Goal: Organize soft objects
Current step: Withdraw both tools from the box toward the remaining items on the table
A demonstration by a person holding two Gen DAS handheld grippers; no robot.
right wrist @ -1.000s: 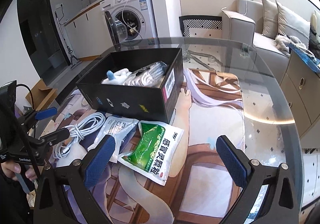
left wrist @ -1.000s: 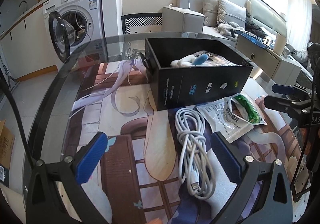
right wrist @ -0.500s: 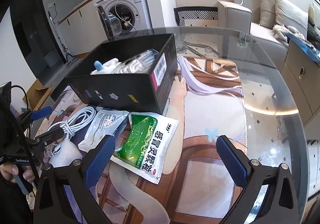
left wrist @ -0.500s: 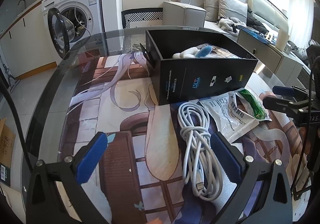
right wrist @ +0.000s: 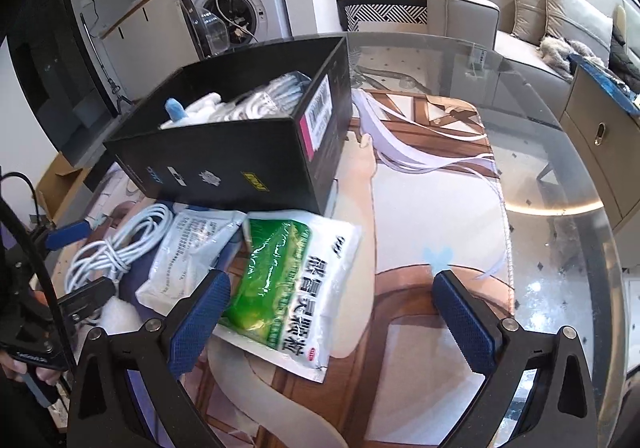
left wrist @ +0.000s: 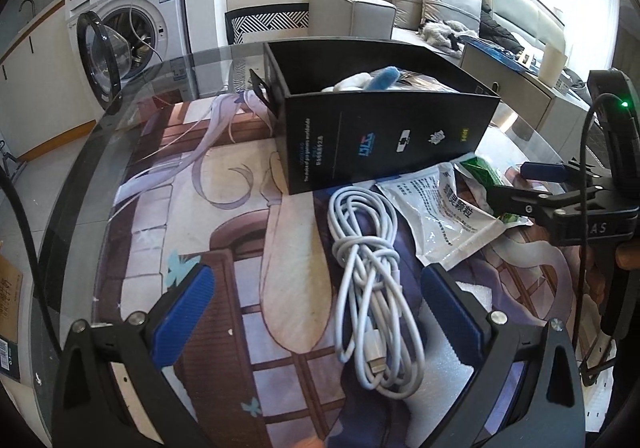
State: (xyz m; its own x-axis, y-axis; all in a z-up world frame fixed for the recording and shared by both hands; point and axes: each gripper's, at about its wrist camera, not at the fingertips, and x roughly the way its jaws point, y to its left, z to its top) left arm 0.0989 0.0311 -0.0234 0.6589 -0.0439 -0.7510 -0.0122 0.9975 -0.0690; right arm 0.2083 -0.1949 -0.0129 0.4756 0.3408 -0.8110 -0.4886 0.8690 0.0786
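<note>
I am looking across a round glass desk (left wrist: 100, 151) that is carrying a printed mat (right wrist: 432, 207) under everything else. Standing on the mat is a black box (left wrist: 384, 143), open at the top, and it is already holding a white soft toy with a blue part (right wrist: 188, 109) and a bundle of white items in clear wrapping (right wrist: 276, 95).

Lying just in front of the box are three things. The green-and-white packet (right wrist: 288, 284) is sitting nearest my right gripper (right wrist: 332, 316), its near end reaching between the two blue pads. The white packet (left wrist: 448, 215) is lying beside it, partly overlapping it, and the coiled white cable (left wrist: 372, 288) is lying next to that, running back toward my left gripper (left wrist: 316, 312).

I am holding both grippers wide open with nothing in either. The left one is hovering low over the near end of the cable, the cable lying between its fingers closer to the right pad. A small white foam piece (left wrist: 476, 294) is resting by that pad.
</note>
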